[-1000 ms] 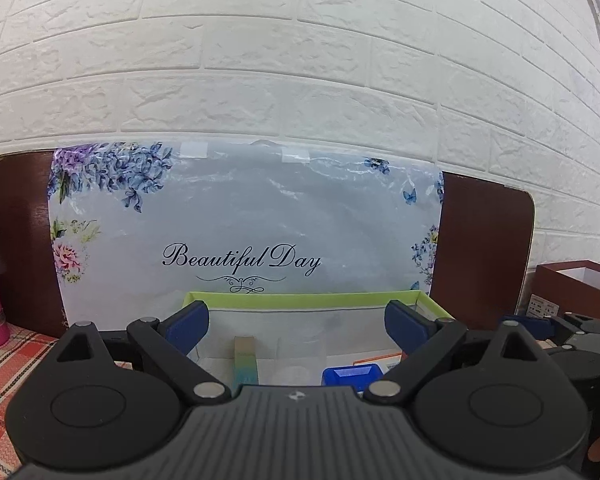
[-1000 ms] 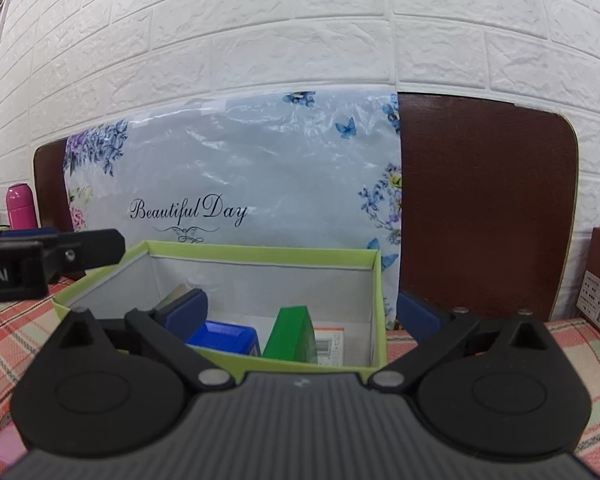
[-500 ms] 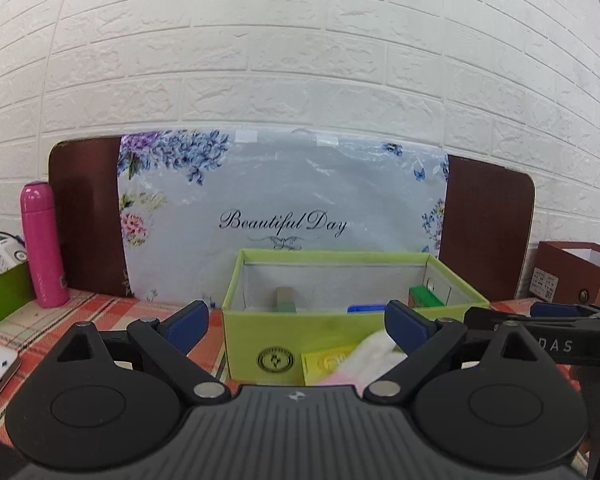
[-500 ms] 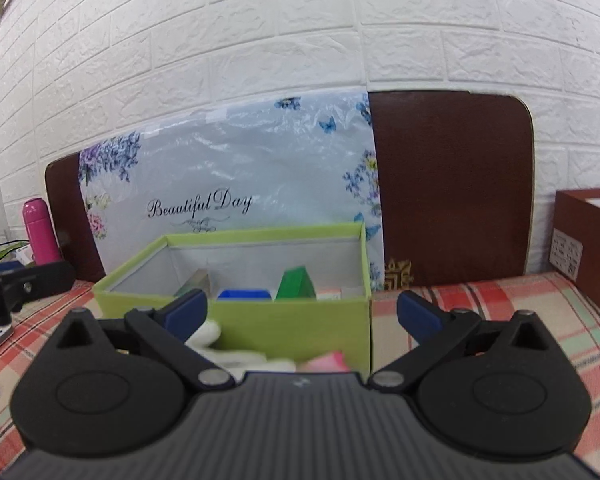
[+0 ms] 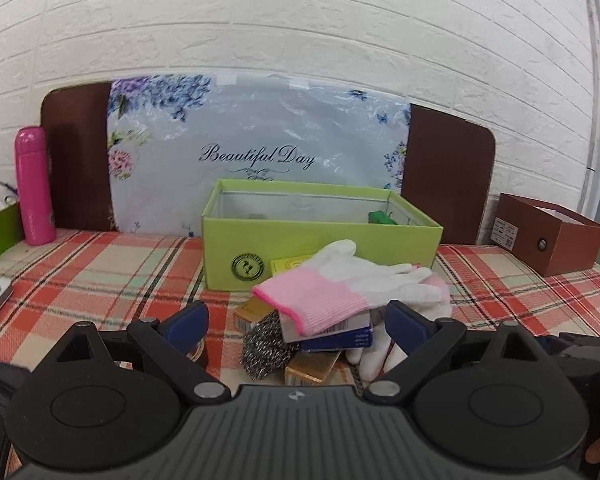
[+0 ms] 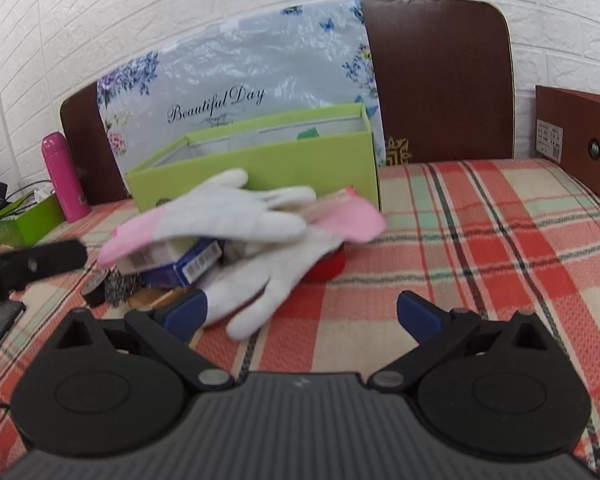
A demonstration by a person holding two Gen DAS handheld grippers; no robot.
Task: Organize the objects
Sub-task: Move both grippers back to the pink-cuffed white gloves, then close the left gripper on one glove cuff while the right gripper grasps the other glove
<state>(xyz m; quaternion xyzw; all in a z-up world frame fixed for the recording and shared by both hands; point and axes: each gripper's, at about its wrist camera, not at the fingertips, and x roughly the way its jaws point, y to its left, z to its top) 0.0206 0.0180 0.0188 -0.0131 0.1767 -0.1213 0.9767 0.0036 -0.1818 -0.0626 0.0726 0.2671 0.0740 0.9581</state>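
glove [image 5: 340,284] covers the boxes [image 5: 332,336]; green box [image 5: 320,256] contents mostly hidden.

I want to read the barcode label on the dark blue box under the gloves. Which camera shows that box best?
The right wrist view: the dark blue box shows its barcode side, though blurred. In the left wrist view only a thin blue edge shows under the pink-cuffed glove.

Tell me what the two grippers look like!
Both look the same. The left gripper and the right gripper each have a black ribbed body, two big round black discs, silver pivot screws, and black arms ending in dark blue fingertips. A tiny white logo sits on the body.
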